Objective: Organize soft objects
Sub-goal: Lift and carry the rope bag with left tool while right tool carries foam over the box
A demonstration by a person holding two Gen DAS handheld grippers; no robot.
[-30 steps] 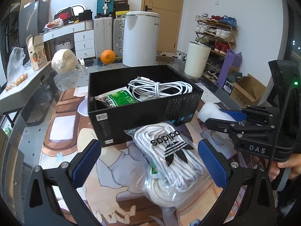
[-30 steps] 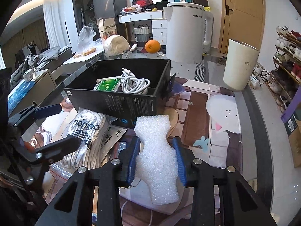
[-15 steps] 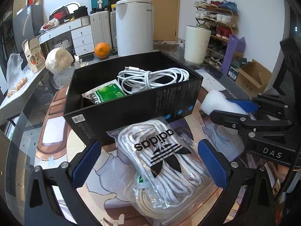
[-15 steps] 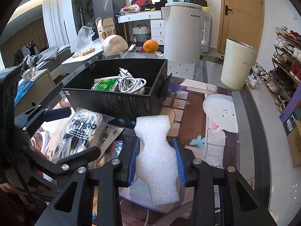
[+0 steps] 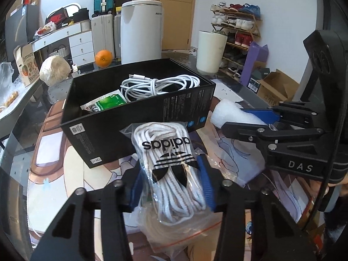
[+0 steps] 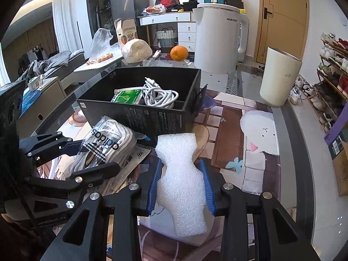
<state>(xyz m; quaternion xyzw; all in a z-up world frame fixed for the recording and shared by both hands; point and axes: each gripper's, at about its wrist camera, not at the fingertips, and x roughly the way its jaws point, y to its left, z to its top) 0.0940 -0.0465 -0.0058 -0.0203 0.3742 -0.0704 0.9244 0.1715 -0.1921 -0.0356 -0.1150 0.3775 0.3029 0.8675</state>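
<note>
On the table point(image 6: 289, 134): box point(image 5: 139, 117) in the middle, holding coiled cable point(image 5: 158, 84) toward the right and packet point(image 5: 104, 104) toward the left. Just before the box, bagged laces point(image 5: 171, 169) between the left tongs point(image 5: 171, 187). Right of the laces, foam piece point(image 6: 181, 178) between the right tongs point(image 6: 180, 189). Behind the box, orange point(image 6: 179, 53) and kettle point(image 6: 219, 37). Farther right, cup point(image 6: 279, 78).

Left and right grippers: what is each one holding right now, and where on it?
Left gripper clamps the bagged adidas laces across the middle. Right gripper pinches the white foam piece at its narrowed waist.
</note>
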